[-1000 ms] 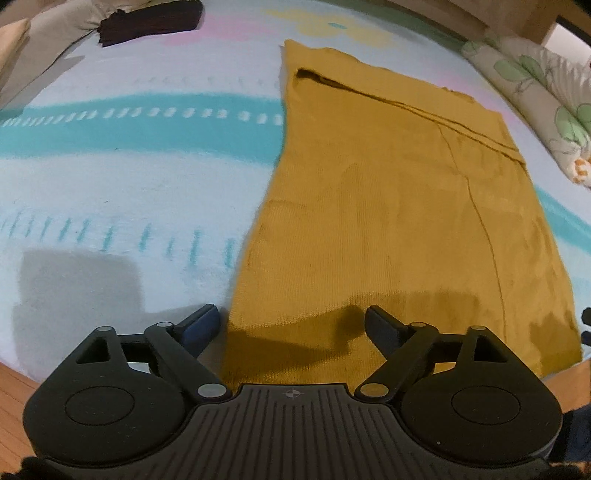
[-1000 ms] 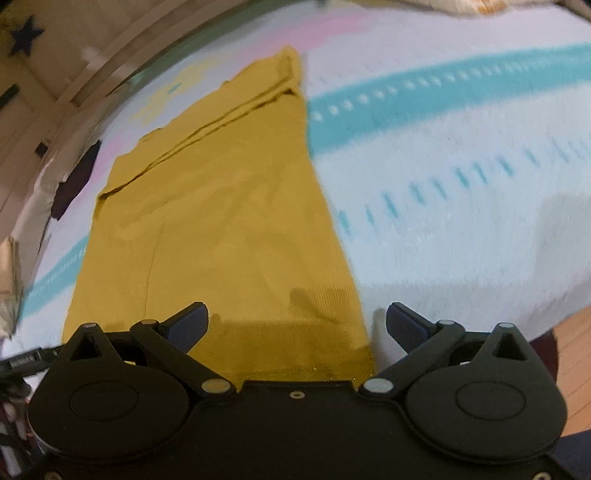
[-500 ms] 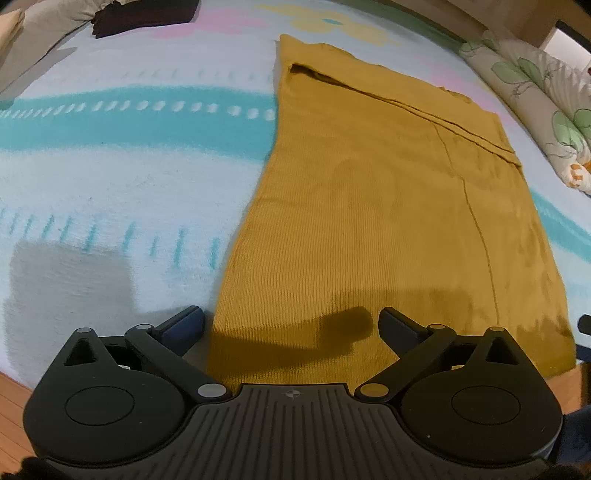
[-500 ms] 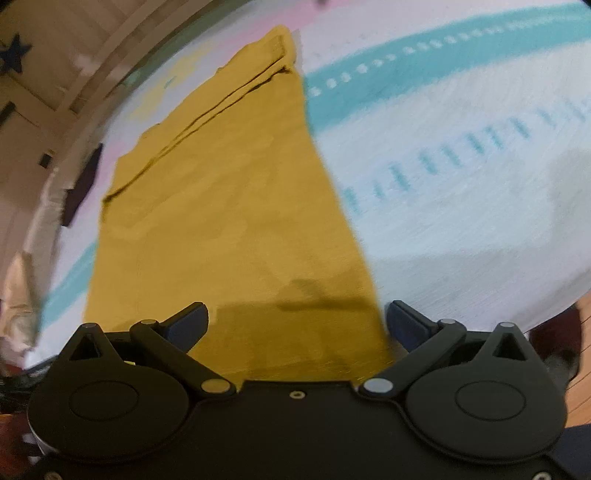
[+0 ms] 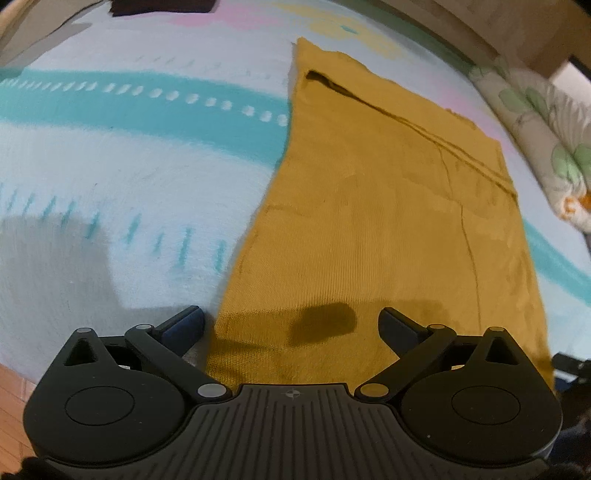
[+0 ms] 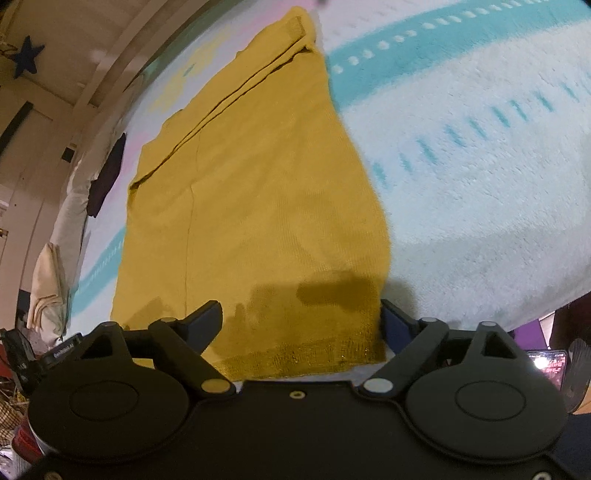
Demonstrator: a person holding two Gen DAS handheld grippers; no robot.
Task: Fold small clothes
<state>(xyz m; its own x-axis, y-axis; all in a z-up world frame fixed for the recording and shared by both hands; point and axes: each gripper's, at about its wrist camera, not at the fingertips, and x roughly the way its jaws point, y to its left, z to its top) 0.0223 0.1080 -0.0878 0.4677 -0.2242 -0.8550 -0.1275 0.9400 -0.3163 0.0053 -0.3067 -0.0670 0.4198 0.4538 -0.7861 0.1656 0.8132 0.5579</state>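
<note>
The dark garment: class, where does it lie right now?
In the left wrist view the dark garment lies at the top left, on the far side of the blanket, up and left of the yellow garment; the right wrist view shows it at far left.

Ribbed mustard knit garment [image 5: 388, 229] on fuzzy fleece blanket [image 5: 110, 177]; matt black plastic tongs [image 5: 291, 325].

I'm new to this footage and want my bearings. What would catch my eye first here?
A mustard-yellow garment lies spread flat on a pale blanket with teal stripes, filling the middle of both views. At its near edge, the left tool and right tool both stand open, one at each near corner. A flowered pillow lies at the far right in the left view.
</note>
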